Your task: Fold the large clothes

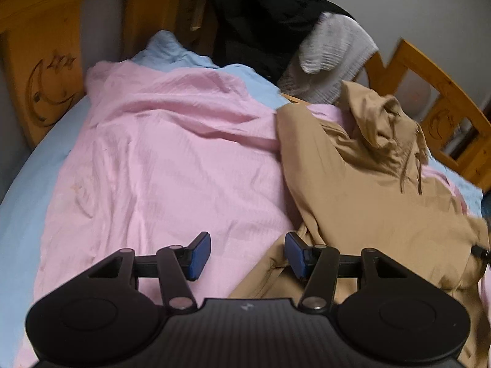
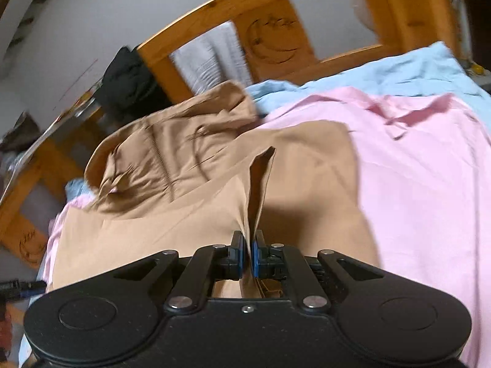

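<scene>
Tan fabric was pinched into a raised ridge between the blue pads of the right gripper, its jaws clamped on the tan hooded jacket. That jacket lay spread on the pink sheet — hood (drawstrings trailing) bunched toward the wooden bed frame, which had a moon carved in it. Over in the left wrist view, the left gripper hovered with its jaws wide apart, holding nothing, one pad above the jacket's edge, the other above pink sheet. Dark clothing and a white ribbed garment were heaped near the bed's far end.
</scene>
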The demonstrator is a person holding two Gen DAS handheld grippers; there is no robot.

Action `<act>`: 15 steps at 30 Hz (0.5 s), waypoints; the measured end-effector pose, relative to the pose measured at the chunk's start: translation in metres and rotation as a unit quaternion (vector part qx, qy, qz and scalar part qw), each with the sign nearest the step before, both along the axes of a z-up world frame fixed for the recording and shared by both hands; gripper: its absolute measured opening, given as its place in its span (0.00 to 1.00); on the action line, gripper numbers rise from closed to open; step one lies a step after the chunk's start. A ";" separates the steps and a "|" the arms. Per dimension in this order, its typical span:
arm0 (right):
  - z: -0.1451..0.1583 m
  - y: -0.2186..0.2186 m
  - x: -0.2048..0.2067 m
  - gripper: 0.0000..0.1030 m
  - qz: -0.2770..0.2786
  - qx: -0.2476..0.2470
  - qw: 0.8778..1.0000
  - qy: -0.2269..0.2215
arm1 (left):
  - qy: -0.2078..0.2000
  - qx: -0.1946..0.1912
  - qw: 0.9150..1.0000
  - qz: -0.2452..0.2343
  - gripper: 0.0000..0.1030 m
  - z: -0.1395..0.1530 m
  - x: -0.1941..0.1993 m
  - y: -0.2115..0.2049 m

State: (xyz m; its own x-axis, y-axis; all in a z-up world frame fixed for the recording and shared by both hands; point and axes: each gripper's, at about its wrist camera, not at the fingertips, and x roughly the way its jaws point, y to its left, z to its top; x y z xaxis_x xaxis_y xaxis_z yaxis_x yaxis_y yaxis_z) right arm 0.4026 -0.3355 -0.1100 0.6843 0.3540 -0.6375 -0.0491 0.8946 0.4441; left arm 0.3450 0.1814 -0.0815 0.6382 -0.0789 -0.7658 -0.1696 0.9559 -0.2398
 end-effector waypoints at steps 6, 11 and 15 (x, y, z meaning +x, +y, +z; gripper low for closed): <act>0.008 -0.002 -0.004 0.05 0.008 -0.004 1.000 -0.007 | -0.020 0.021 0.996 -0.088 0.65 0.004 0.005 -0.030; 0.013 0.003 -0.002 0.05 0.012 0.006 1.000 -0.009 | 0.022 0.055 0.997 -0.058 0.15 -0.007 0.017 -0.038; 0.022 0.012 -0.007 0.05 0.031 0.022 0.999 -0.018 | -0.009 -0.002 1.000 0.025 0.09 0.003 0.004 -0.013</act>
State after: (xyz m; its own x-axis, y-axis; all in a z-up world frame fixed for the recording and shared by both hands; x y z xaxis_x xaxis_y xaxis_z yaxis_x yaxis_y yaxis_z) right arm 0.3952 -0.3235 -0.0882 0.6830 0.4225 -0.5958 -0.1197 0.8694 0.4793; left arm 0.3488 0.1686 -0.0780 0.6551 -0.0505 -0.7539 -0.2122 0.9453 -0.2477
